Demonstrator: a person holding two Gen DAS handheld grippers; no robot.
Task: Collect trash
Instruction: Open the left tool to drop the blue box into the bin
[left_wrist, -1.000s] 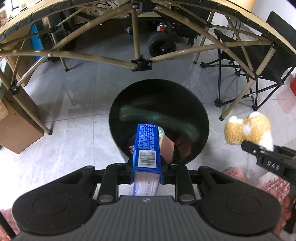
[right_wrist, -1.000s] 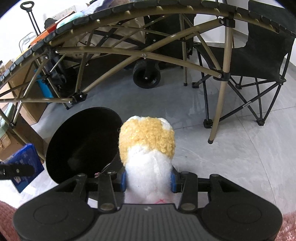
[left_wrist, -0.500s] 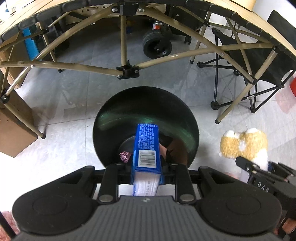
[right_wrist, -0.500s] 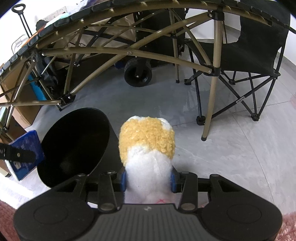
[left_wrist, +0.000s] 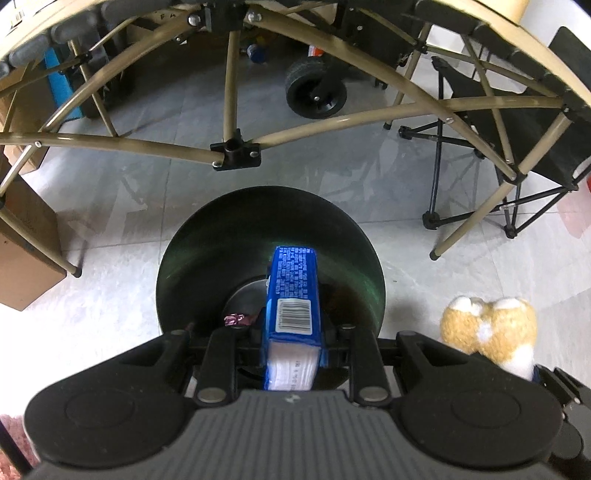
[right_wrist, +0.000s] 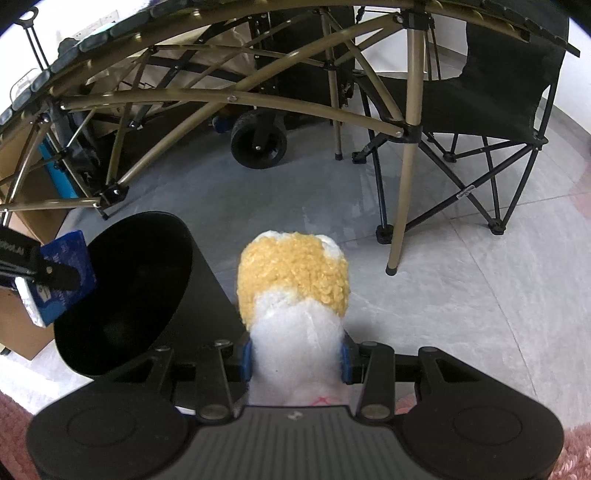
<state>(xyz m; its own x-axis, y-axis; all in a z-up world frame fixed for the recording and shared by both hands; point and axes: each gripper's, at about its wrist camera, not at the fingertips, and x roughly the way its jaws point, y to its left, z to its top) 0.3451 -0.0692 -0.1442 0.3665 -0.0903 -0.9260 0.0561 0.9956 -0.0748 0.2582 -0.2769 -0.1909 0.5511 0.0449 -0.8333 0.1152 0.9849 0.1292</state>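
Note:
My left gripper (left_wrist: 292, 354) is shut on a blue packet (left_wrist: 293, 295) with a barcode, and holds it right over the mouth of a round black bin (left_wrist: 221, 236) on the floor. A crumpled purple wrapper (left_wrist: 236, 319) lies inside the bin. My right gripper (right_wrist: 295, 360) is shut on a yellow-and-white plush toy (right_wrist: 293, 284), held above the floor just right of the bin (right_wrist: 147, 266). In the right wrist view the blue packet (right_wrist: 70, 273) hangs at the bin's left rim. The plush toy (left_wrist: 487, 332) shows at the lower right of the left wrist view.
A folding table's tan frame (left_wrist: 236, 155) arches over the bin, with a leg (right_wrist: 404, 206) standing to the right. A black camp chair (right_wrist: 491, 96) is at the right, a cart wheel (left_wrist: 316, 92) behind, cardboard boxes (left_wrist: 26, 258) at the left, pink rug (right_wrist: 576, 454) near me.
The left gripper has carried the blue packet forward, so the bin now sits more centred beneath it. The right gripper and plush toy have barely moved.

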